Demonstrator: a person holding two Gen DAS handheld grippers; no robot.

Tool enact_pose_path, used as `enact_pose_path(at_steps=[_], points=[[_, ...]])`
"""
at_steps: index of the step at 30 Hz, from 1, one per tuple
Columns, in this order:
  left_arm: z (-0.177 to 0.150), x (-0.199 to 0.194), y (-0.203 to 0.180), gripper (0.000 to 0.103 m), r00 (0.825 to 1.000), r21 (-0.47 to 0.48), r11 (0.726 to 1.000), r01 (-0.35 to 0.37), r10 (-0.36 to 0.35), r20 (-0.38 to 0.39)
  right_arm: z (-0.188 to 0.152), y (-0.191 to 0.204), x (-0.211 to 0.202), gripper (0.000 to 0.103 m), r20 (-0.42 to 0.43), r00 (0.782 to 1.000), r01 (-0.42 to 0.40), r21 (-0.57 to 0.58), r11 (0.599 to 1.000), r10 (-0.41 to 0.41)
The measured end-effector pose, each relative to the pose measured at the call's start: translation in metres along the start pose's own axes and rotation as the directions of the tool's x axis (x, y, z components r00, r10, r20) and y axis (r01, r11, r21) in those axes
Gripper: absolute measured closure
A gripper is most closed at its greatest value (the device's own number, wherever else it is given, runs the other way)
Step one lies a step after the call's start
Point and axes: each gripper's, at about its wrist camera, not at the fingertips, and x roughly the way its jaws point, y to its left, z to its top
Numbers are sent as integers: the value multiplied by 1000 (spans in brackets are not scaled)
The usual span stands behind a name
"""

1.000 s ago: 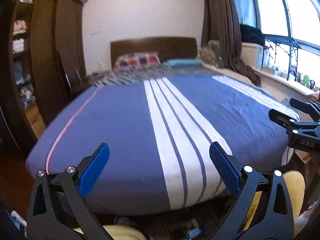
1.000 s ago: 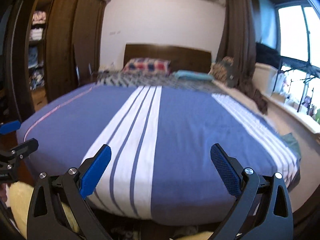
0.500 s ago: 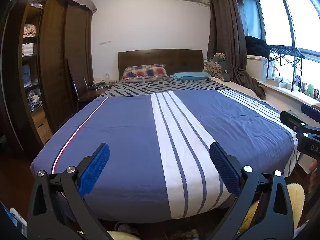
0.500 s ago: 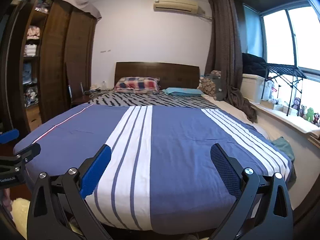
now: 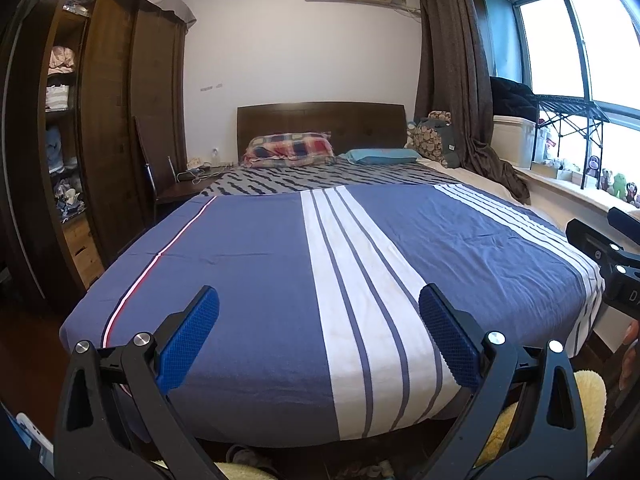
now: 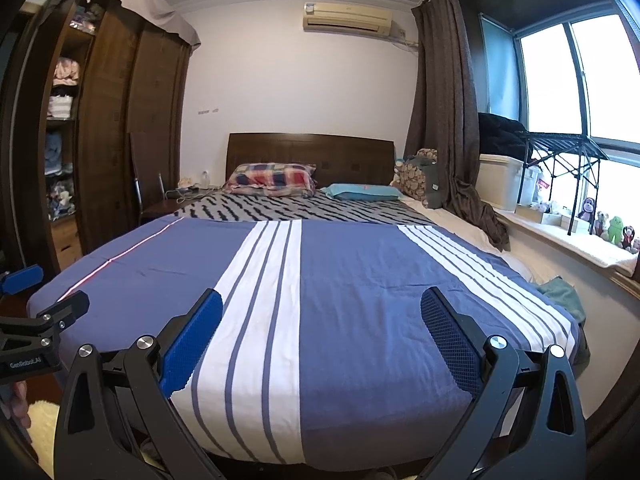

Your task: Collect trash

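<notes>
1. The left claw (image 5: 318,316) is held with its blue pads wide apart and nothing between them; it hangs over the foot of the bed (image 5: 248,264).
2. The right claw (image 6: 320,318) is likewise spread and empty, held just beside the left one over the same bed edge.
3. No trash is made out in either view: the blue striped cover (image 6: 360,280) is bare, so the step in hand is judged to be a search.
4. Likely spots should be scanned first: the floor clutter under the bed foot (image 5: 360,468), too dim to identify, and the green cloth (image 6: 560,294) at the bed's window side, which may not be trash.
5. Both claws are best kept apart until an item is centred between the pads.
6. The toys on the window sill (image 6: 608,226) and the bedside stand's cables (image 5: 200,174) should be left alone.
</notes>
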Motion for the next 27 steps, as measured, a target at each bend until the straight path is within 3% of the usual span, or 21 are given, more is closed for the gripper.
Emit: enact_pose_path(at_steps=[27], points=[[2,-12,1,8,1000,-7,1000,11,-11,28,10,2,-5,3,4,1000,-8,0,1000,8]])
